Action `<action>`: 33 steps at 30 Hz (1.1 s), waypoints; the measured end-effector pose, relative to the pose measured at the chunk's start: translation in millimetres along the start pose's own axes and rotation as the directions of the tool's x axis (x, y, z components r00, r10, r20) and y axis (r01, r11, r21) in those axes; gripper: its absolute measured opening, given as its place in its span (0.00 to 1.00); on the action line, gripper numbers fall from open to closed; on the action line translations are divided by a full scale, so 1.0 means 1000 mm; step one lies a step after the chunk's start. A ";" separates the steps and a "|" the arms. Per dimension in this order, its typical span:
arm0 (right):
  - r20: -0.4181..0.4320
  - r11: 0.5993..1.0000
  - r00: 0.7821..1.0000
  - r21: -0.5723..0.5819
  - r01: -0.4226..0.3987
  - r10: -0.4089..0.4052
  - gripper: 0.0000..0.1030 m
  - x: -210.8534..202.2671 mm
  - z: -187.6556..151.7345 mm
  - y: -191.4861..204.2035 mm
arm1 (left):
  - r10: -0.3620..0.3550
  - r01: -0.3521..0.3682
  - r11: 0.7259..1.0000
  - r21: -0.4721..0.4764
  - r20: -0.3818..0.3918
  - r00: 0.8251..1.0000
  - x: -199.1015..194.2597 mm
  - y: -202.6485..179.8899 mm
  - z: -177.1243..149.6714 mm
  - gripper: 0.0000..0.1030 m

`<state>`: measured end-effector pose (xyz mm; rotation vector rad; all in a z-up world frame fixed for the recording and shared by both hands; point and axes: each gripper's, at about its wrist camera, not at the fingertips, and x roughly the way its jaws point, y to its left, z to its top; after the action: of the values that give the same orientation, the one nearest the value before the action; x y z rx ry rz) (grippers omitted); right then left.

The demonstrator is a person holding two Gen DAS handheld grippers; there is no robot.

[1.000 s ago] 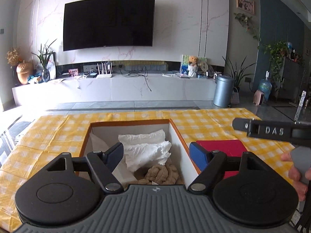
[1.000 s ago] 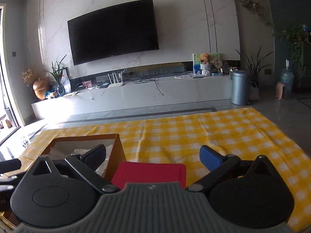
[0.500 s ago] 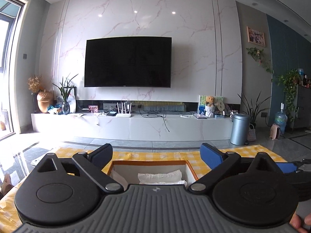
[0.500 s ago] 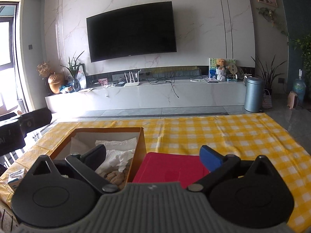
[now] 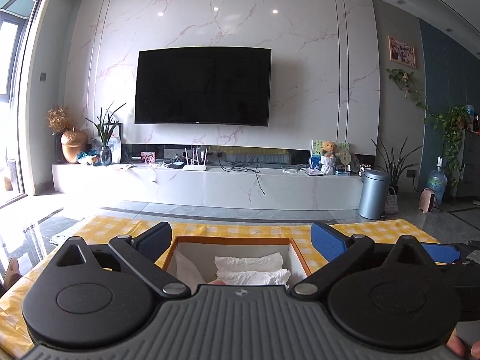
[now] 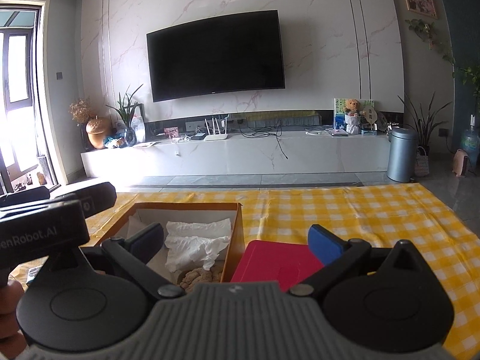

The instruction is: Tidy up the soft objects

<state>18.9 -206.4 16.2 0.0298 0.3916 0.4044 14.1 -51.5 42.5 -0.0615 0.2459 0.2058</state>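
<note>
An orange-rimmed cardboard box (image 6: pixel 186 205) stands on the yellow checked tablecloth (image 6: pixel 345 219). In it lie crumpled white cloth (image 6: pixel 195 241) and a beige knitted piece (image 6: pixel 199 276). A flat red piece (image 6: pixel 276 262) lies just right of the box. My right gripper (image 6: pixel 237 241) is open, low over the box's right wall and the red piece, and holds nothing. My left gripper (image 5: pixel 241 238) is open wide above the box's near side, and its body (image 6: pixel 45 222) shows at the left of the right wrist view. In the left wrist view only the box rim (image 5: pixel 234 240) and white cloth (image 5: pixel 249 265) show.
Past the table's far edge are a tiled floor, a long white TV bench (image 5: pixel 210 186) and a wall-mounted TV (image 5: pixel 204 85). A grey bin (image 5: pixel 373 193) stands to the right. Bare tablecloth stretches to the right of the red piece.
The left gripper has tilted upward and its jaws have spread wider; the box has sunk low in its view. The right gripper has swung toward the box, now nearer the centre of its view.
</note>
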 end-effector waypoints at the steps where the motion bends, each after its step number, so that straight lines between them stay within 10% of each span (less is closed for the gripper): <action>1: 0.002 1.000 1.000 -0.006 0.004 -0.004 0.97 0.000 0.000 0.001 | -0.004 0.003 1.000 -0.006 -0.009 1.000 0.000 0.001 0.000 1.00; 33: -0.020 0.999 1.000 -0.034 0.016 -0.017 0.97 0.009 -0.006 0.003 | -0.001 0.001 1.000 0.004 -0.060 0.998 0.007 0.006 -0.006 1.00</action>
<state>23.0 -200.8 7.9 -0.0102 0.4044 0.3949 17.7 -44.3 34.8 -0.0639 0.3061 0.2024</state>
